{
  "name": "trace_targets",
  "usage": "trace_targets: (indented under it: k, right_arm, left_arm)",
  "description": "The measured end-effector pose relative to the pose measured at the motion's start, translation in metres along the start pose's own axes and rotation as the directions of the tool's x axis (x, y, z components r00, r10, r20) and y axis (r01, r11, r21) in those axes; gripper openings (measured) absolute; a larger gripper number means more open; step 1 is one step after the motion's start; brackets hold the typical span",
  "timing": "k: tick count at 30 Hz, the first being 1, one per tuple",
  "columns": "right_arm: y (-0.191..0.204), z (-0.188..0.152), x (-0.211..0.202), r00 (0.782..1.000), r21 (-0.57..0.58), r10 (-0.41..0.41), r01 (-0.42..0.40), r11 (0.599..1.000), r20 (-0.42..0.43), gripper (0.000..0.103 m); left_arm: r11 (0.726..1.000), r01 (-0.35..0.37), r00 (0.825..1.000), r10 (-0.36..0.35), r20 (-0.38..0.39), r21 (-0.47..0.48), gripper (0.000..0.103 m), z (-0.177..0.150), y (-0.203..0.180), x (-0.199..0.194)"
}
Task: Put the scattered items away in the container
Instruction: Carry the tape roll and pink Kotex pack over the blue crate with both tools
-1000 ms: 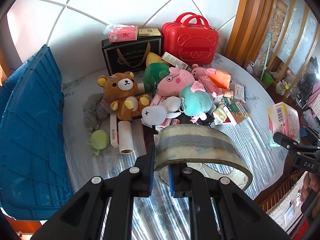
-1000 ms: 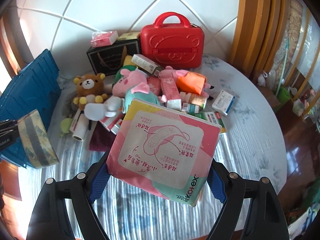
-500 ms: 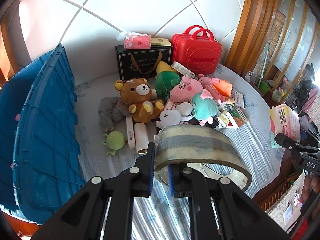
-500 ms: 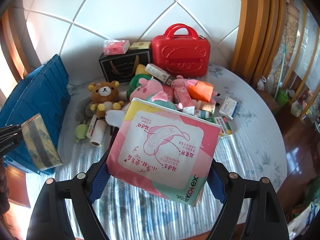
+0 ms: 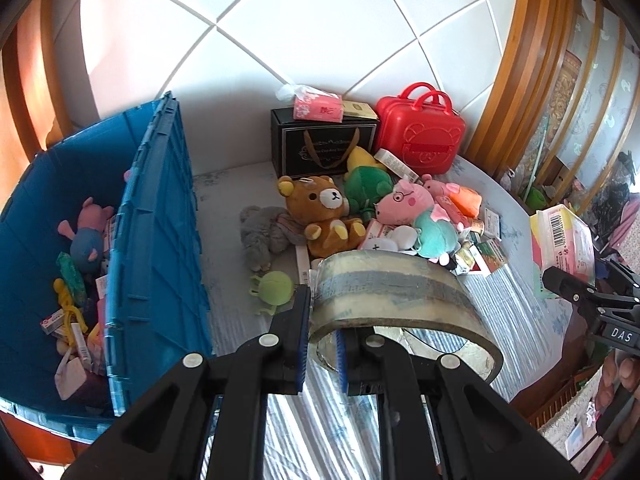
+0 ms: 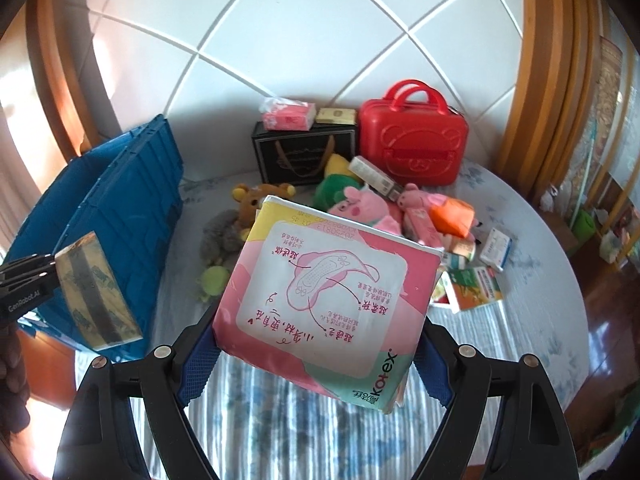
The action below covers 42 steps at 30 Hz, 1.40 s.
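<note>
Left gripper (image 5: 319, 340): narrow, pinching wall of tape roll (image 5: 394, 292), held above striped cloth. Right gripper (image 6: 316, 354): wide, clamped on pink pad pack (image 6: 326, 300), raised over table. Blue crate (image 5: 156, 248) at left, open, already holding toys and small boxes. Beyond: pile of plush toys (image 5: 372, 212), brown bear (image 5: 324, 212), red case (image 5: 420, 136), black gift bag (image 5: 320, 148) against wall.

Left gripper (image 5: 319, 330): black w/ blue pads, pinching a clear-tan tape roll (image 5: 394, 296) w/ a grey band; right gripper (image 6: 318, 354), same black/blue, holds a pink, yellow & mint pad pack (image 6: 328, 292) w/ white panel, red print. Ahead-left of both: blue crate (image 5: 156, 240); ahead: brown bear (image 5: 320, 212), pink pig (image 5: 404, 202), green plush (image 5: 366, 188), red case (image 5: 420, 136), black gold-print bag (image 5: 320, 148) on blue-white striped cloth (image 6: 280, 420)
</note>
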State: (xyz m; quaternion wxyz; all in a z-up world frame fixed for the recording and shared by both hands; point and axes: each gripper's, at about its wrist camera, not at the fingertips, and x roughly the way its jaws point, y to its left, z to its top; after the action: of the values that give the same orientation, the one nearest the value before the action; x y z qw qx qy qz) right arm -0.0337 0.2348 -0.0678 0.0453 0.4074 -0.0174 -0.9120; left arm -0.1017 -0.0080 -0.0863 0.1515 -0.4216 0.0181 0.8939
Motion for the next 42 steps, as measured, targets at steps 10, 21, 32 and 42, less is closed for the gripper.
trace_targets:
  k: [10, 21, 32, 42]
  right_arm:
    - [0.055, 0.017, -0.009, 0.999, -0.065, 0.036, -0.035, 0.997, 0.023, 0.084]
    - [0.122, 0.033, -0.013, 0.996, -0.156, 0.075, -0.069, 0.985, 0.037, 0.084]
    - [0.199, 0.046, -0.012, 0.992, -0.235, 0.119, -0.105, 0.966, 0.046, 0.084]
    - [0.279, 0.059, 0.003, 0.987, -0.326, 0.157, -0.134, 0.936, 0.044, 0.084]
  left_arm:
    - [0.998, -0.020, 0.999, 0.022, 0.042, -0.061, 0.011, 0.000, 0.046, -0.026]
    - [0.992, -0.032, 0.995, 0.043, 0.094, -0.119, 0.011, 0.002, 0.097, -0.052]
    - [0.985, -0.036, 0.987, 0.062, 0.149, -0.167, 0.011, 0.003, 0.153, -0.078]
    - [0.972, -0.059, 0.985, 0.094, 0.148, -0.226, 0.011, -0.008, 0.216, -0.083]
